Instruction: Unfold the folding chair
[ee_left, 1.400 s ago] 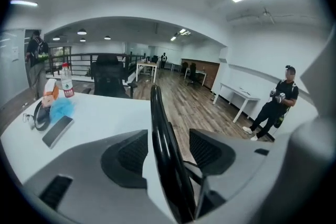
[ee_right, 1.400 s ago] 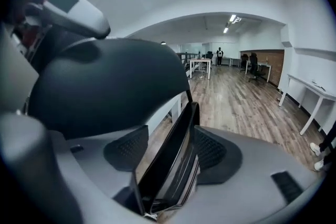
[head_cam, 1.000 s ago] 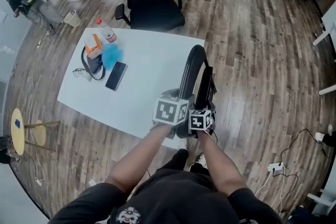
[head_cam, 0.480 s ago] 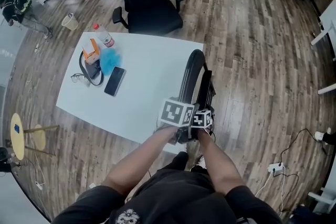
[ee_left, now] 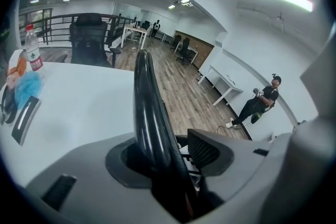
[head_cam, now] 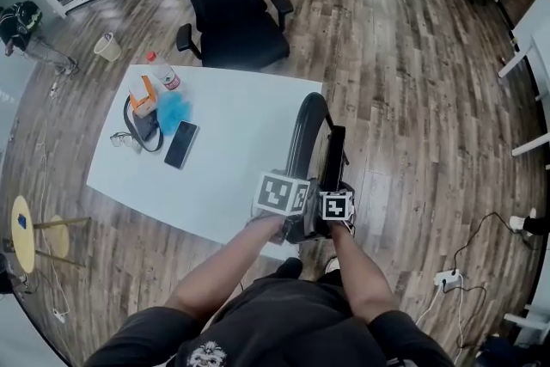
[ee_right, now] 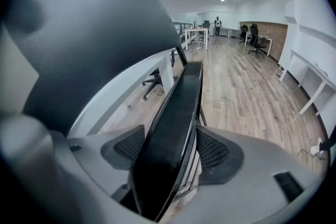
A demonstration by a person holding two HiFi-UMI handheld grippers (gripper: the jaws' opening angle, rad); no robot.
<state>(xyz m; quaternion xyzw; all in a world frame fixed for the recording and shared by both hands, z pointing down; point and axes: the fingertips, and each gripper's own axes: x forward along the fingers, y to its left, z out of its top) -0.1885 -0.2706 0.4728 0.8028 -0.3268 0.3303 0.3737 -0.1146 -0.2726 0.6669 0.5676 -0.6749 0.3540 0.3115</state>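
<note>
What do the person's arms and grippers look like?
The left gripper and right gripper are grey with black pads, each carrying a white cube of black square markers. Worn: black short-sleeved top. The left gripper's jaws are closing around the folding chair.

No legible text anywhere; bottle label too small and blurred to read.

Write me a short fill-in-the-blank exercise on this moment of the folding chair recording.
1. The folding chair stands ____ beside the white table, its parts flat together.
2. The right hand-held gripper has a flat black part of the folding ____ between its jaws.
3. The fluffy thing next to the phone is ____ in colour.

Missing words: folded; chair; blue.
</note>
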